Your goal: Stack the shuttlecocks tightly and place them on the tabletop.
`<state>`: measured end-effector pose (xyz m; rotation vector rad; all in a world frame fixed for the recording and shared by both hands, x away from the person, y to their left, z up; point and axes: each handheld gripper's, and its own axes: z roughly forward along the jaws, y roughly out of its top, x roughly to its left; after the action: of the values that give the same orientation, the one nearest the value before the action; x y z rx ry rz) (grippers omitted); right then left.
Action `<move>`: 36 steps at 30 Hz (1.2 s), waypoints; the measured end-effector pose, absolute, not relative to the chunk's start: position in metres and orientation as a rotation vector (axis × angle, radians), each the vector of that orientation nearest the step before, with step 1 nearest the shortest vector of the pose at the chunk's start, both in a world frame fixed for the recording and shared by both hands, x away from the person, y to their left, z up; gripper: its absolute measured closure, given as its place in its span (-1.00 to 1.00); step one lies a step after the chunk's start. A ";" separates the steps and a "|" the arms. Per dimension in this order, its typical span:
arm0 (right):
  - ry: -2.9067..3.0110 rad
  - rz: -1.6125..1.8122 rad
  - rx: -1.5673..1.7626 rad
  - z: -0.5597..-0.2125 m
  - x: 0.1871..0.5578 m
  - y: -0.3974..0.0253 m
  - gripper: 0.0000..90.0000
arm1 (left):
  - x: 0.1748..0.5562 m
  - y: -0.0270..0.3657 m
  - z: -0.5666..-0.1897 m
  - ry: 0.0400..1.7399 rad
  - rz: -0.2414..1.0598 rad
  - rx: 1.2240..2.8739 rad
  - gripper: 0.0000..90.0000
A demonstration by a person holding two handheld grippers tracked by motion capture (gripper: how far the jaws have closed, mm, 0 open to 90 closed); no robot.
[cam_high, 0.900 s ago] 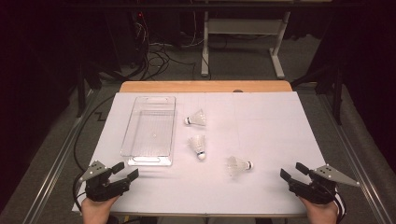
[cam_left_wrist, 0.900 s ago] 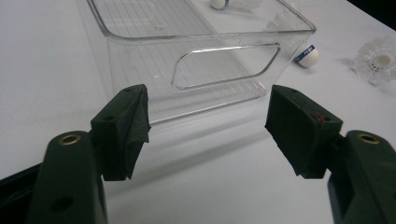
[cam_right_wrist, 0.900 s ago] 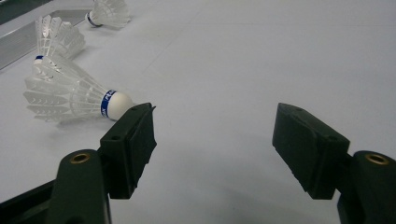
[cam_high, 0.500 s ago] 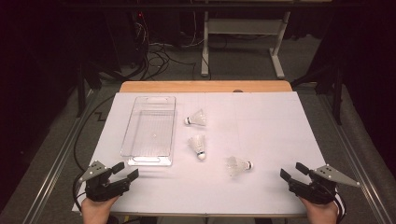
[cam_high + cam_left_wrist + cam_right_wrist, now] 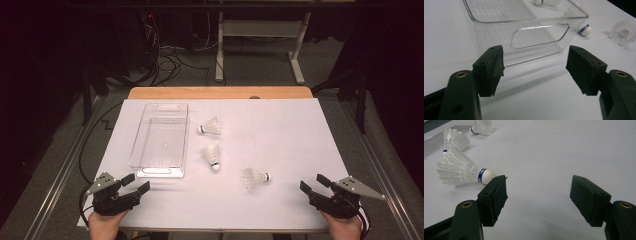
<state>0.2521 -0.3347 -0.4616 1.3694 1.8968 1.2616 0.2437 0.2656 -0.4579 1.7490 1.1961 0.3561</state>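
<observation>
Three white shuttlecocks lie on the white table: one (image 5: 210,127) beside the far part of the clear plastic bin (image 5: 161,141), one (image 5: 212,156) below it, and a third (image 5: 255,177) nearer the front. My left gripper (image 5: 135,184) rests open at the front left, just short of the bin's near wall (image 5: 529,41). My right gripper (image 5: 314,184) rests open at the front right, with the nearest shuttlecock (image 5: 464,171) lying just beyond its left jaw. Nothing is held between either pair of jaws.
The bin is empty and stands lengthwise on the left half of the table. A wooden strip (image 5: 220,93) runs along the table's far edge. Beyond it are cables (image 5: 165,55) and a white stand (image 5: 260,45) on the floor.
</observation>
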 end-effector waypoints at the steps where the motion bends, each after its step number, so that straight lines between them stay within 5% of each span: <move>1: 1.897 1.262 1.370 -0.462 0.252 -0.335 -0.33 | 0.244 0.266 -0.458 1.196 0.356 1.748 -0.31; 36: 1.895 1.270 1.372 -0.461 0.252 -0.335 -0.32 | 0.247 0.233 -0.444 1.097 0.313 1.812 -0.22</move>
<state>0.2515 -0.3350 -0.4614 1.3719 1.8949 1.2705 0.2472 0.2327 -0.4442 1.8119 1.0969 0.3128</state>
